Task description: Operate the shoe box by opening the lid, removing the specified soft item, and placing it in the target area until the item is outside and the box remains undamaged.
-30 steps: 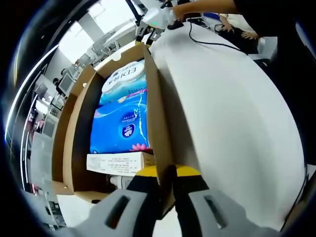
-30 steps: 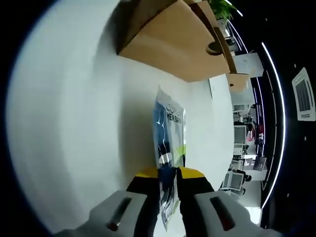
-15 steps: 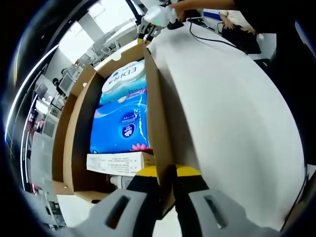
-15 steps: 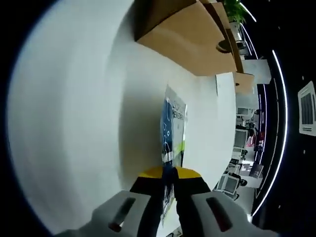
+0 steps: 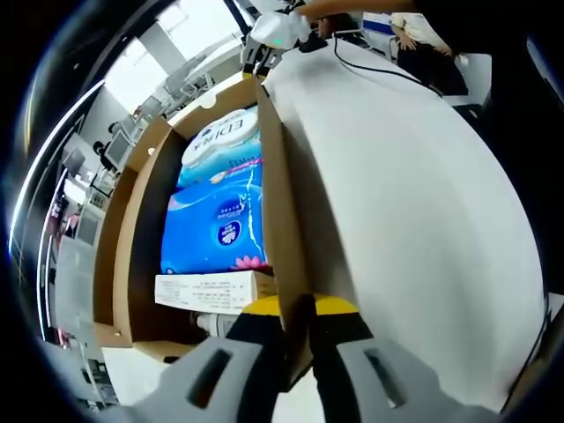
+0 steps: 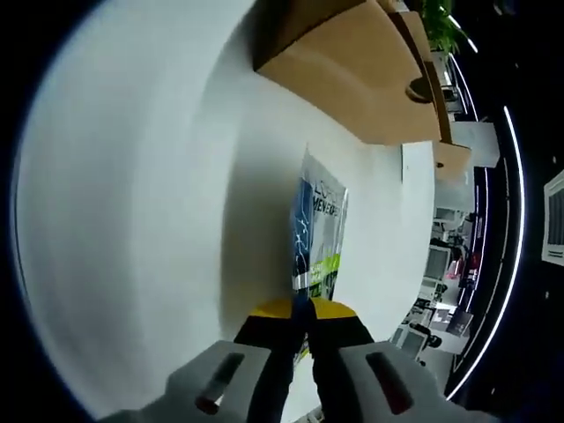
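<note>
In the left gripper view, the left tongs (image 5: 300, 339) are pinched shut on the thin brown wall of the box (image 5: 275, 211). I think they hold it so the box stays put and does not get bent. The box is open, and its inside lies just left of the tongs. Right ahead of the tongs sits a small white carton (image 5: 211, 291) with tiny print I cannot read. Past it is a blue pack (image 5: 216, 225) with a round logo and a pink flower, and farther on a pale pack (image 5: 220, 141) that says "EDIM". The white table (image 5: 414, 220) spreads out to the right. In the right gripper view, the right tongs (image 6: 304, 339) are closed tight on the near edge of a pouch (image 6: 319, 238). The pouch is blue, white and green, with letters like "MEN". It stands up over the table (image 6: 132, 194), out of the box (image 6: 352, 75), which sits far ahead. I think the tongs hold it by the edge so it can be set down flat.
</note>
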Demonstrator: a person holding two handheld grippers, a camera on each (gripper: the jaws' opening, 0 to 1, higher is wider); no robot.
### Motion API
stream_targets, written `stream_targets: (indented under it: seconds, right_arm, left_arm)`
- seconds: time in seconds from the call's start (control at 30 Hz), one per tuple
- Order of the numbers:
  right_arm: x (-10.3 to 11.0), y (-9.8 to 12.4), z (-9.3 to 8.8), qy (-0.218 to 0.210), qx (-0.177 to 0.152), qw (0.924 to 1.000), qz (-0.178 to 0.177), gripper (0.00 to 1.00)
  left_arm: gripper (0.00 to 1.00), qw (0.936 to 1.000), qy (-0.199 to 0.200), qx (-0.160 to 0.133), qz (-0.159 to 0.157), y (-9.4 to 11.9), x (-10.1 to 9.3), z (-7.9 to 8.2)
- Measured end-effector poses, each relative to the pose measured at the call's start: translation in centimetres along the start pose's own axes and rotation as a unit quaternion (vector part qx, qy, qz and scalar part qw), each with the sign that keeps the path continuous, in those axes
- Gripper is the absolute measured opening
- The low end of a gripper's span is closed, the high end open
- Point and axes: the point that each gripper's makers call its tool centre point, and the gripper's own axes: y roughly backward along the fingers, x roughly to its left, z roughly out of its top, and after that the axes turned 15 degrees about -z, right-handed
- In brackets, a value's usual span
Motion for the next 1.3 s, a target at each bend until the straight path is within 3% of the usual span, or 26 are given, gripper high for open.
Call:
stream_targets:
  seconds: [0.23, 0.6, 0.67, 0.73, 1.13, 1.3]
  right_arm:
    - [0.2, 0.2, -0.3, -0.015, 0.009, 0.9998, 0.009, 0.06]
    - [0.5, 1.7, -0.9, -0.005, 0.013, 0.9997, 0.02, 0.09]
    - [0.5, 1.6, -1.0, -0.011, 0.016, 0.9995, 0.023, 0.09]
    - [1.5, 1.6, -1.3, -0.023, 0.028, 0.998, 0.052, 0.1]
    - [2.8, 4.0, -2.9, -0.055, 0.05, 0.995, 0.067, 0.14]
    - [1.7, 5.4, -2.1, -0.133, 0.035, 0.9892, 0.05, 0.14]
  left_arm:
    - [0.08, 1.0, 0.0, 0.001, 0.0, 0.0, 0.0, 0.0]
    - [0.08, 1.0, -0.003, 0.005, 0.001, 0.0, 0.0, 0.0]
    - [0.08, 1.0, -0.002, 0.007, 0.002, 0.0, 0.0, -0.1]
    - [0.08, 1.0, -0.002, 0.009, 0.003, 0.0, 0.0, -0.1]
    - [0.09, 0.9999, -0.002, 0.012, 0.005, 0.0, -0.1, -0.1]
    - [0.09, 0.9999, -0.002, 0.013, 0.005, 0.0, 0.0, -0.1]
